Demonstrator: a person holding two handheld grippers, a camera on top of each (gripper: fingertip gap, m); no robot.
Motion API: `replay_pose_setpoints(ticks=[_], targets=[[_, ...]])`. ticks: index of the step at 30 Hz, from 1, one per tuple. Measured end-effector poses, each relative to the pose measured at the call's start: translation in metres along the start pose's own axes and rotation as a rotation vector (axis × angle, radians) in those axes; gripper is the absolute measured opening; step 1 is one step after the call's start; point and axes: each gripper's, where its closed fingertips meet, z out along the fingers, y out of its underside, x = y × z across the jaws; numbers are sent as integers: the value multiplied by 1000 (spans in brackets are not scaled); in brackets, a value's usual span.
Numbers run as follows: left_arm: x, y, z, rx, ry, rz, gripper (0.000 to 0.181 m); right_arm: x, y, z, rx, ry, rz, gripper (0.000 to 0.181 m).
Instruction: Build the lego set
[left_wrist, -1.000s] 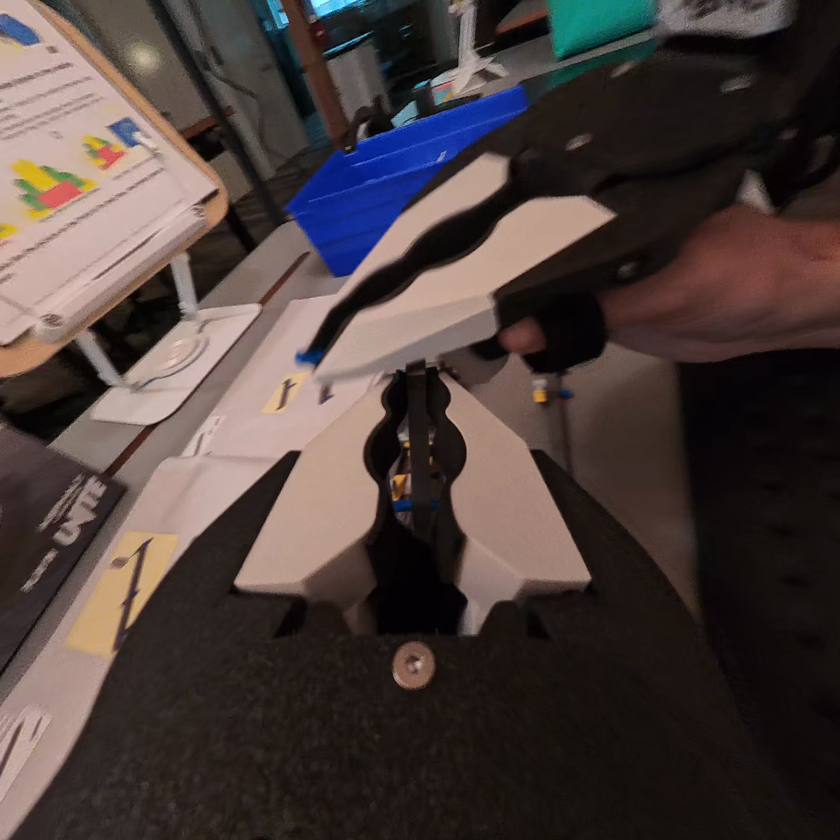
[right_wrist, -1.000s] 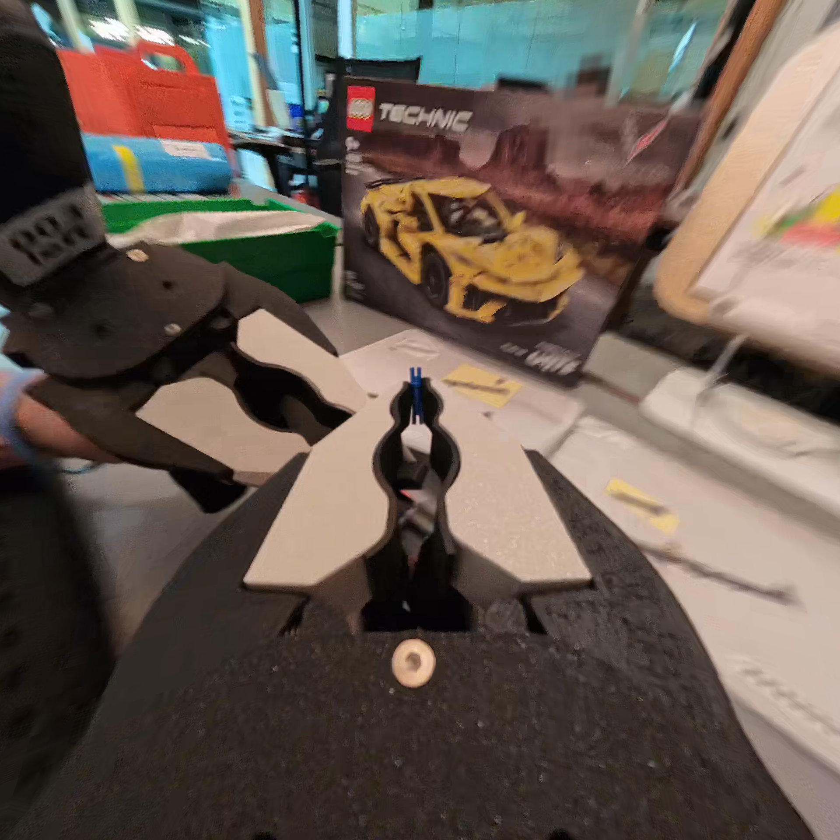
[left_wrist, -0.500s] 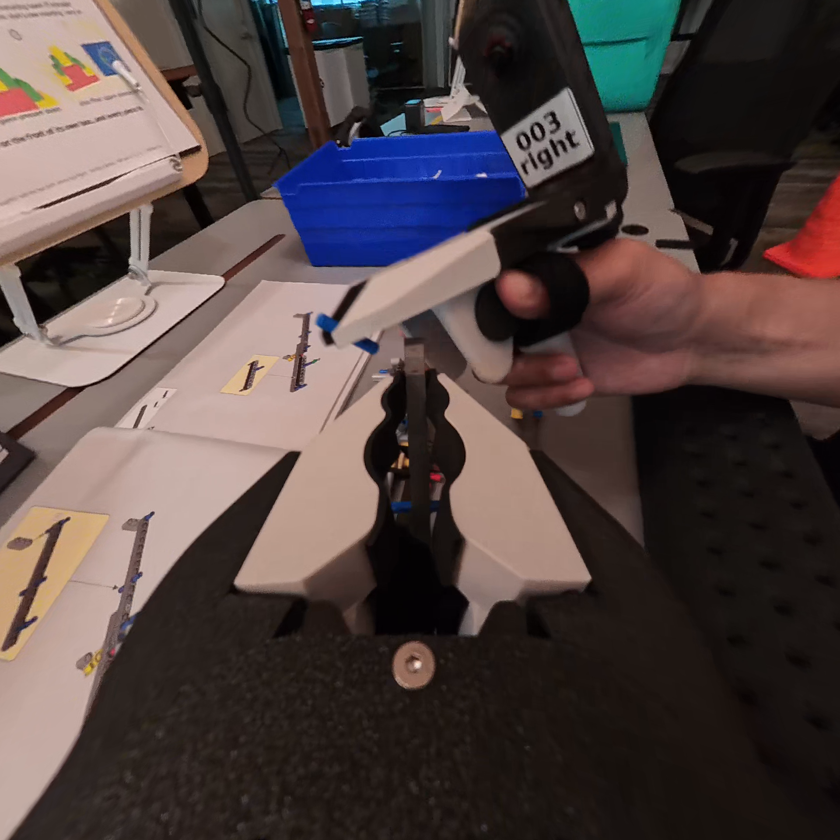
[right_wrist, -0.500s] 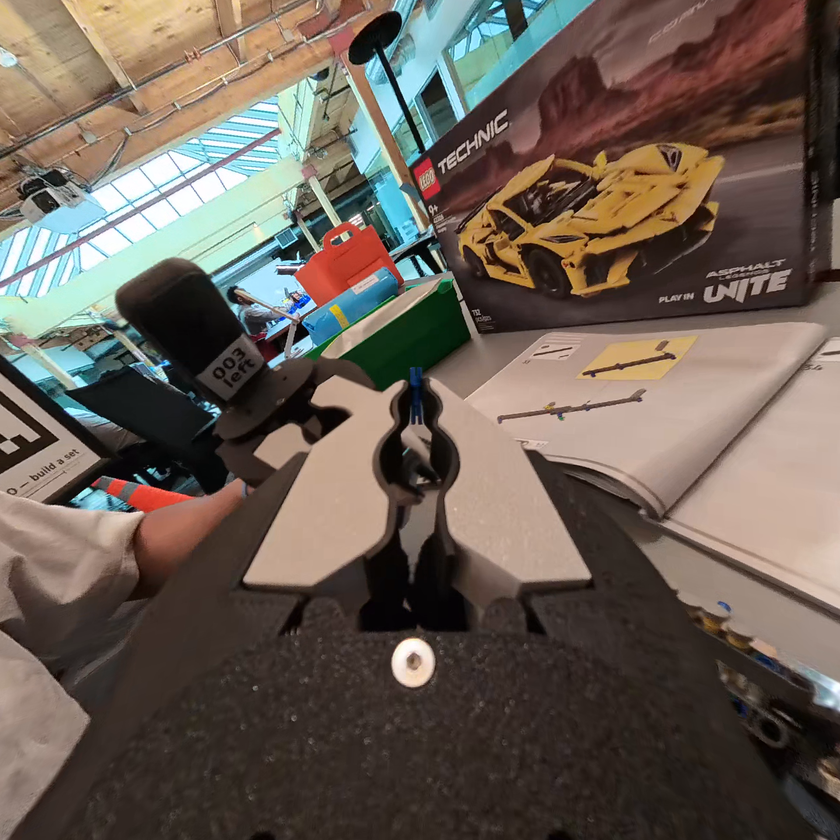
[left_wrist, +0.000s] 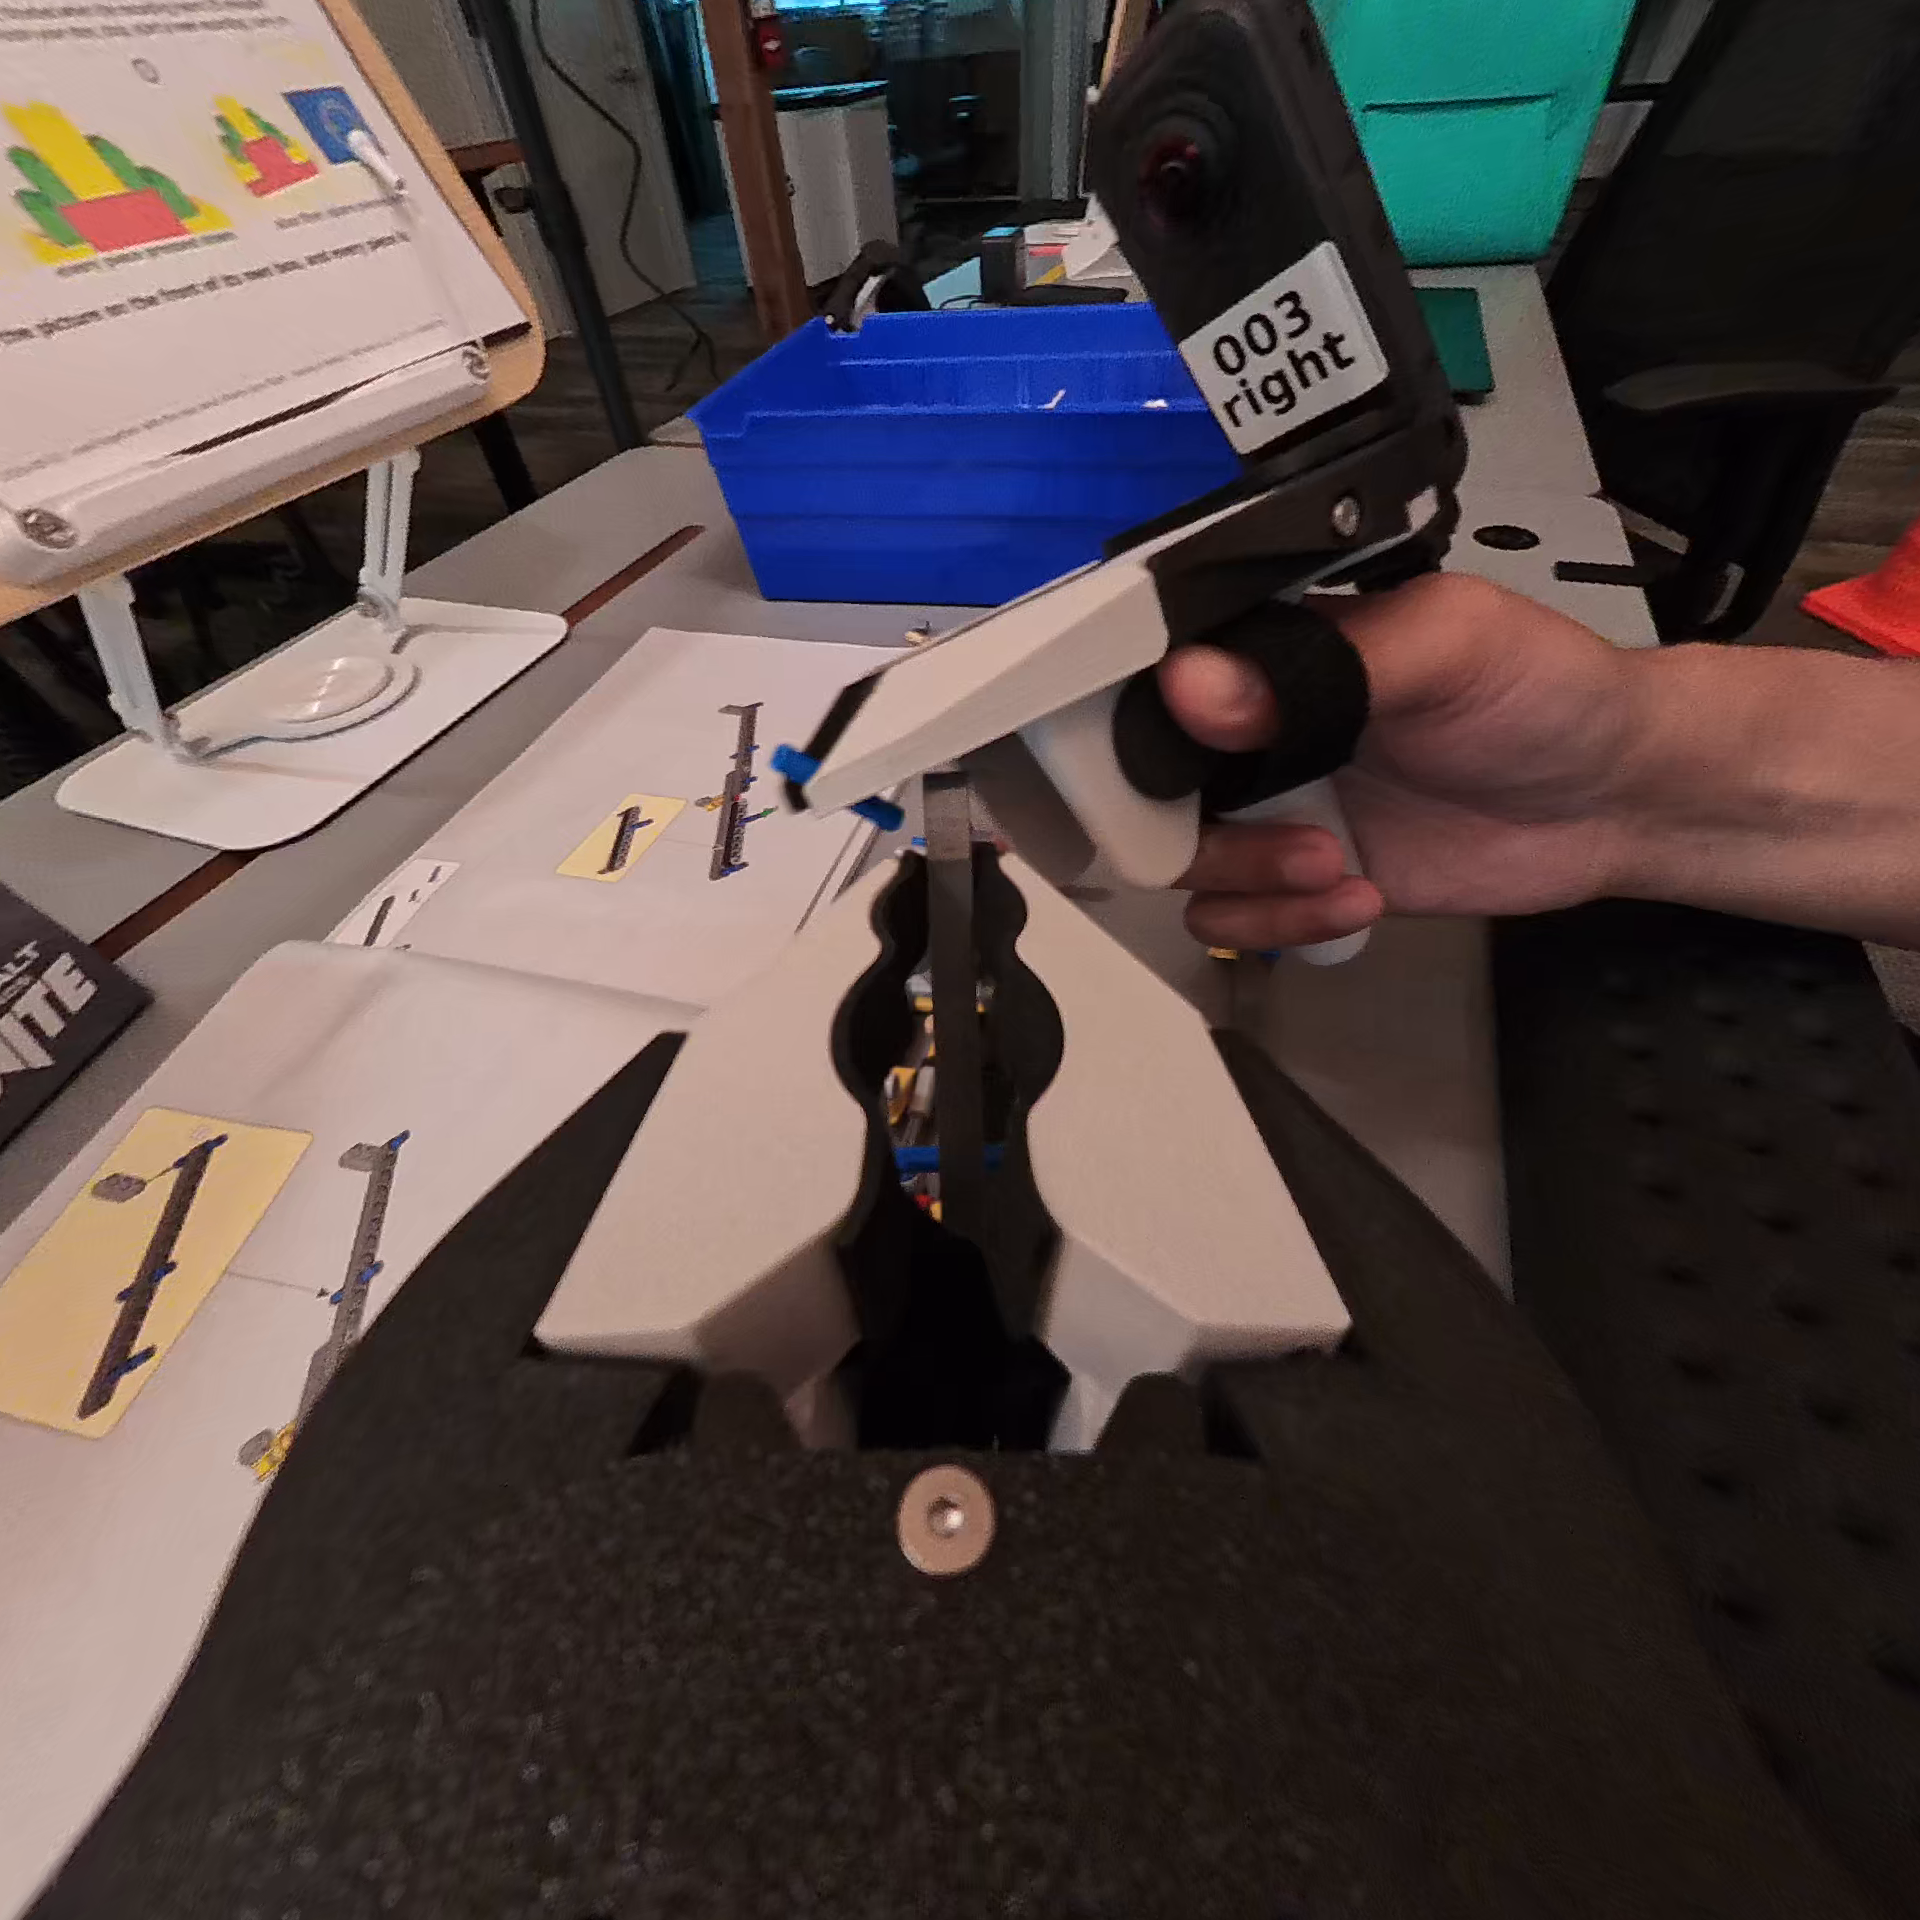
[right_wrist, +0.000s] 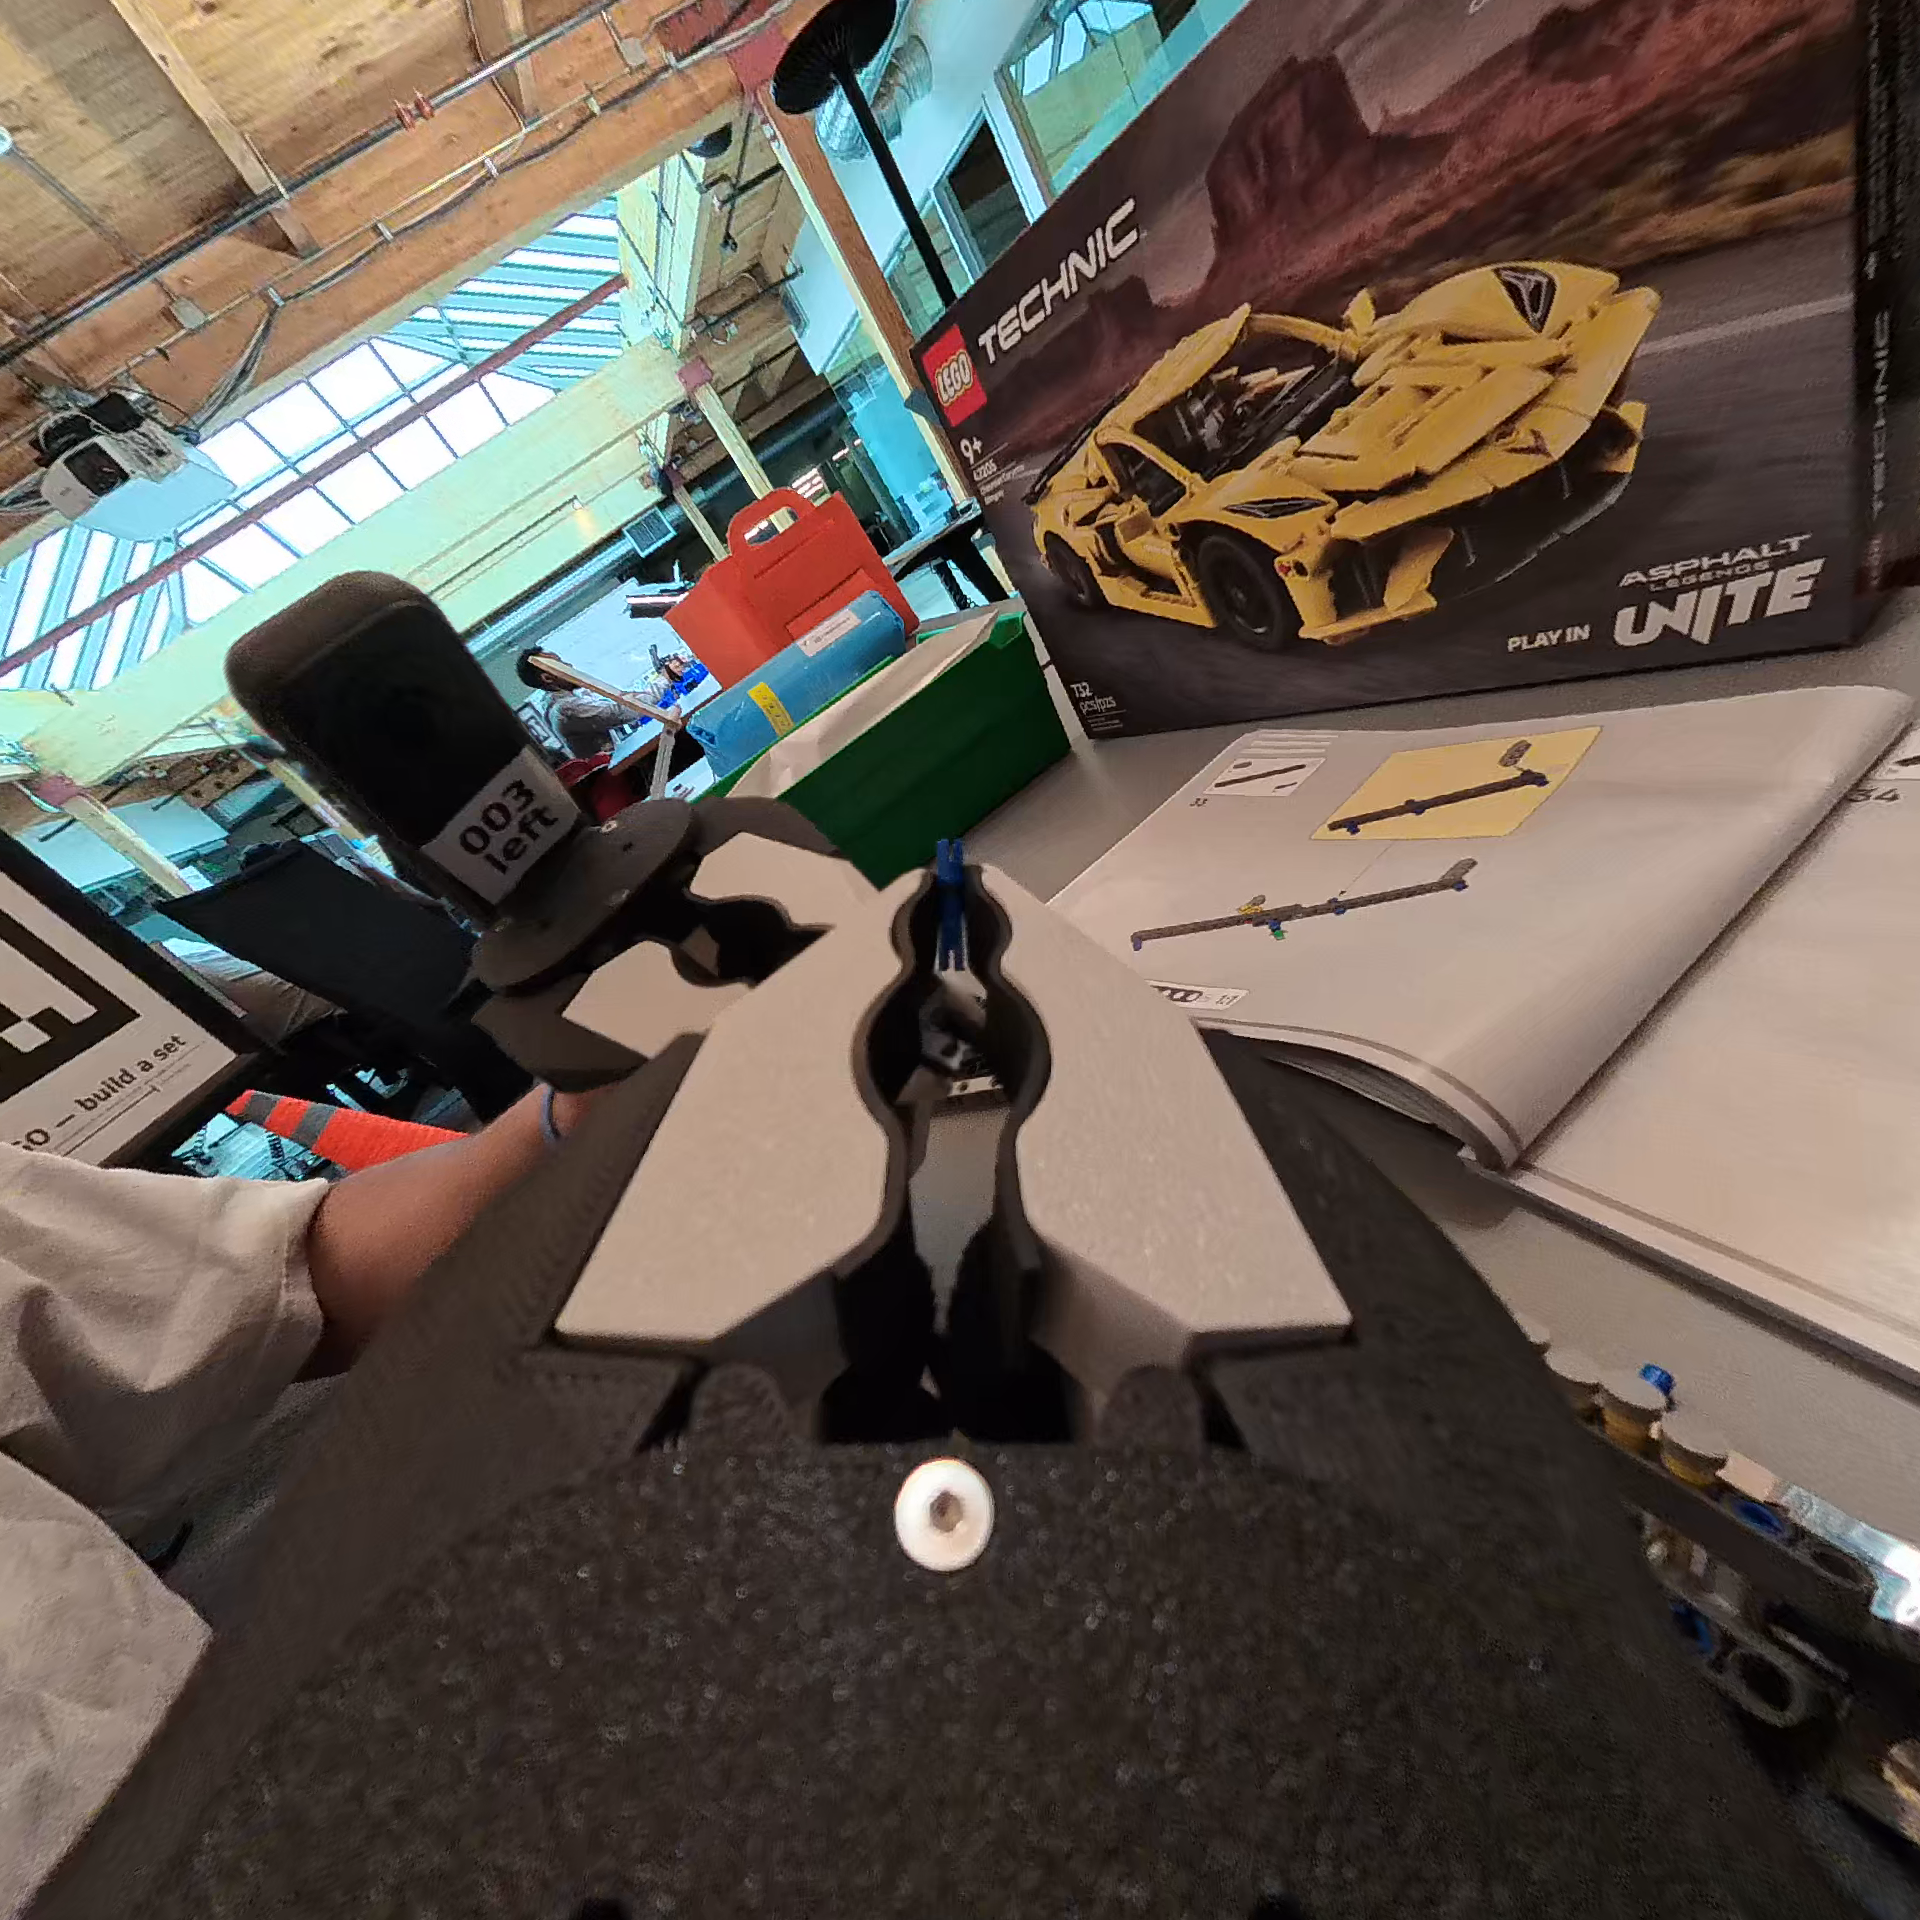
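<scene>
On the left lies the open instruction book (left_wrist: 582, 894), flat on the table (left_wrist: 582, 551) with the blue bin (left_wrist: 966, 488) far behind it. Your left gripper (left_wrist: 948, 862) sits low and near, its jaws squeezed narrow on a thin dark beam (left_wrist: 951, 1039) that stands upright between them (small blue bits stick out of it lower down). Your right hand (left_wrist: 1434, 758) reaches in from the right, level, and tips your right gripper (left_wrist: 805, 774) down to the left. Its jaws pinch a small blue pin (right_wrist: 948, 904) at the very tips. The pin is just left of the beam's top. There is open room above the book.
</scene>
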Motion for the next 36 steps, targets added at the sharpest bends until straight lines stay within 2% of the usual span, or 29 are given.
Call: replay_pose_setpoints(ticks=[14,18,20,22,24,25,29,32,36], targets=[[-30,6,-8,-28,-134,-47,7,8,1,-8,4,40,10,2],[-28,12,-5,-69,-115,-26,7,15,-3,-21,-45,107,-95,2],[-31,16,-6,-89,-127,-20,7,36,0,-45,-198,244,-292,2],[-32,14,-7,-79,-121,-38,7,73,13,-88,-496,429,-507,3],[-32,14,-7,-74,-119,-55,7,103,35,-138,-820,520,-595,3],[-31,14,-6,-74,-112,-57,7,108,44,-153,-909,503,-575,3],[-26,15,-3,-86,-102,-30,7,111,73,-186,-1122,375,-488,3],[-24,17,-2,-94,-103,-15,7,108,85,-200,-1241,331,-508,3],[-26,18,-2,-95,-103,-29,7,102,88,-207,-1313,313,-550,4]])
